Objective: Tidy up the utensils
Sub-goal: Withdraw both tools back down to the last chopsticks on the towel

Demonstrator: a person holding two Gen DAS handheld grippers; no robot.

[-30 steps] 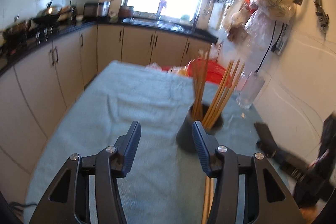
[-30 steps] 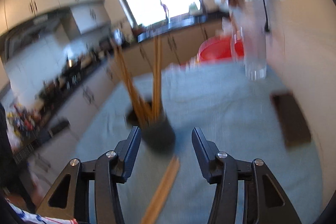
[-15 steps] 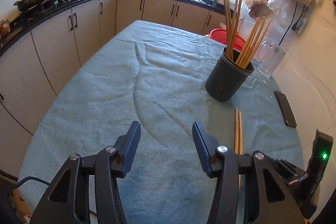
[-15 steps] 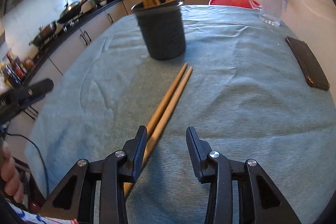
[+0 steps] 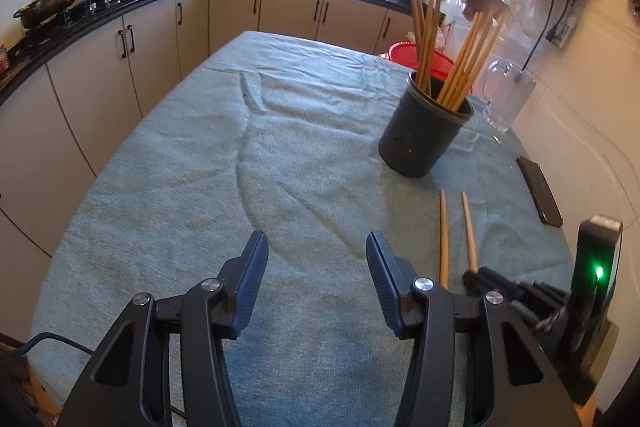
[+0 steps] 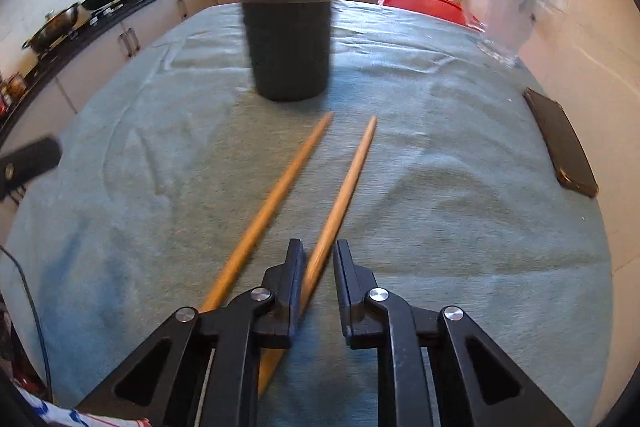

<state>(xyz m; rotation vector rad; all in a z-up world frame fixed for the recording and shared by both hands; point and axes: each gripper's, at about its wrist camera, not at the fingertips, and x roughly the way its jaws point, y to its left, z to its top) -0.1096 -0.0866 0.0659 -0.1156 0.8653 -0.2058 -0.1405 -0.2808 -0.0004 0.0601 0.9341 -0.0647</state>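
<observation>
On the bench (image 6: 460, 187), under a green cloth, two loose chopsticks lie side by side just short of the holder (image 6: 289, 39), tips toward it and fanned slightly apart.

- Right claw (image 6: 319, 267): jaws closing, with the thick end of the right chopstick (image 6: 344, 187) between them. The stick leans against the left pad; a gap shows on the right pad, so no firm grip yet. You come in low along the stick's length, likely so the pads take it across its width near the butt end.
- Left chopstick (image 6: 276, 195): passes outside and under the claw's left finger, not between the pads. Looks like one stick per trip.
- Left claw (image 5: 316, 267): about half open, empty, hovering over bare cloth left of the sticks. Seems parked clear of the pick.
- Holder: dark, upright, already stocked with chopsticks splayed to both sides. The gap between the bunches is the likely drop spot.
- Phone (image 6: 560, 143) and glass jug (image 6: 504, 23) sit at the right edge, well apart from the sticks.

Risk, as I judge it: the round stick may roll on the cloth as the pads meet.
</observation>
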